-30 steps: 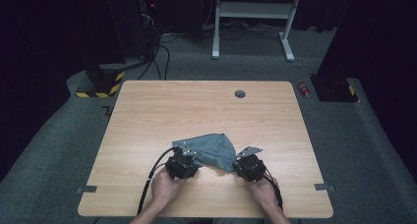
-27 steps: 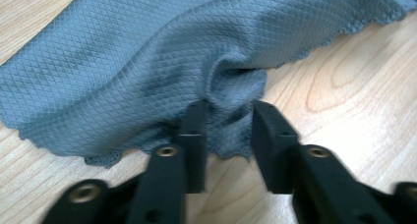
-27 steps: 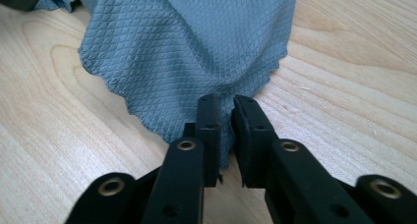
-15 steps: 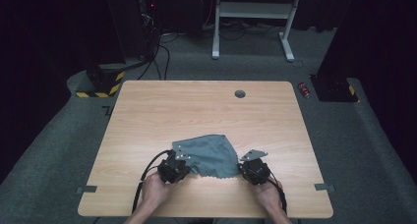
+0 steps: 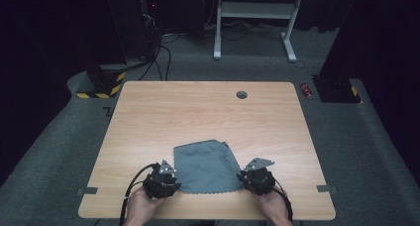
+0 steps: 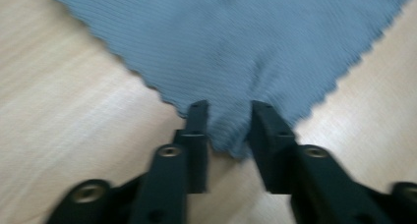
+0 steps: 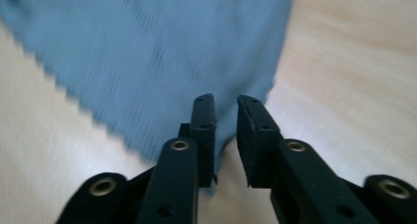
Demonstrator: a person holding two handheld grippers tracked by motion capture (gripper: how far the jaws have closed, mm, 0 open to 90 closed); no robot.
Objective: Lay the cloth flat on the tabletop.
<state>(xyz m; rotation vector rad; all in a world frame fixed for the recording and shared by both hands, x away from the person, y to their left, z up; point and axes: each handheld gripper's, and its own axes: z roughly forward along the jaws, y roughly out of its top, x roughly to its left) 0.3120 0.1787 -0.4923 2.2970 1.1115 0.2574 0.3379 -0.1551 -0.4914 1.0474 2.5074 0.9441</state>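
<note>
The left hand-held gripper [image 5: 166,172] sat at the near left corner of a blue-grey cloth [image 5: 205,165], its jaws just reopened and parted, the corner lying loose between them in the left gripper view [image 6: 227,128]. The right hand-held gripper [image 5: 251,174], at the near right corner, had also just eased apart; its own view [image 7: 226,111] showed a narrow gap with the cloth's edge at it. From above, the cloth lay spread flat on the near middle of the wooden worktop [image 5: 198,112], a detail neither close view gave.
</note>
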